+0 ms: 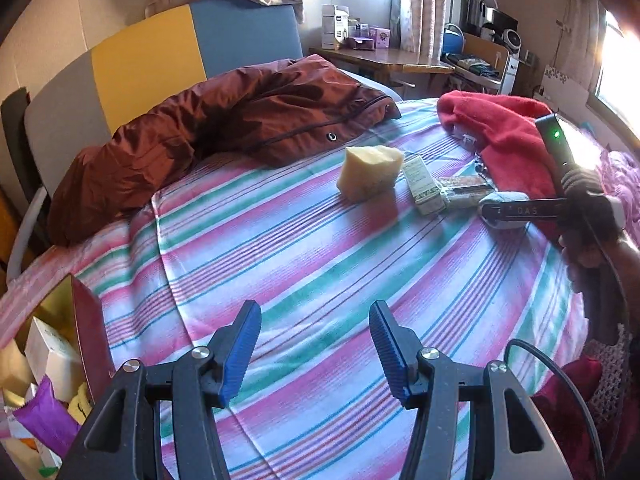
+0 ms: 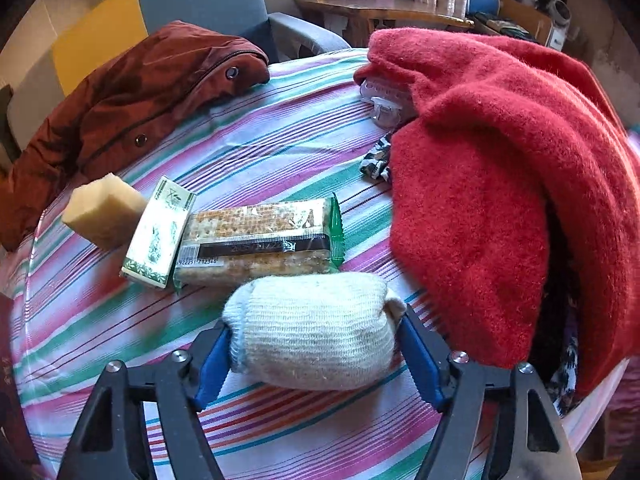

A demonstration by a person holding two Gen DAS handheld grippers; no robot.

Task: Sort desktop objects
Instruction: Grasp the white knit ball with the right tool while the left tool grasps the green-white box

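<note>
— Blue-padded right gripper (image 2: pixel 314 354): state and contents?
— Jaws spread wide around a cream knitted sock roll (image 2: pixel 314 338), both pads against its ends; roll lies on the striped cloth (image 2: pixel 280 128).
— Beyond it?
— Cracker packet (image 2: pixel 260 242) just behind, then a green-printed small box (image 2: pixel 158 234), then a yellow sponge block (image 2: pixel 102 210). Red fleece (image 2: pixel 500 184) to the right, rust jacket (image 2: pixel 132 96) far left.
— Left gripper (image 1: pixel 316 354)?
— Jaws apart, empty, over bare cloth, well short of the sponge.
— Seen only from the left wrist?
— Open box of packets (image 1: pixel 86 340) at lower left; the person's hand (image 1: pixel 588 220) on the right tool.
</note>
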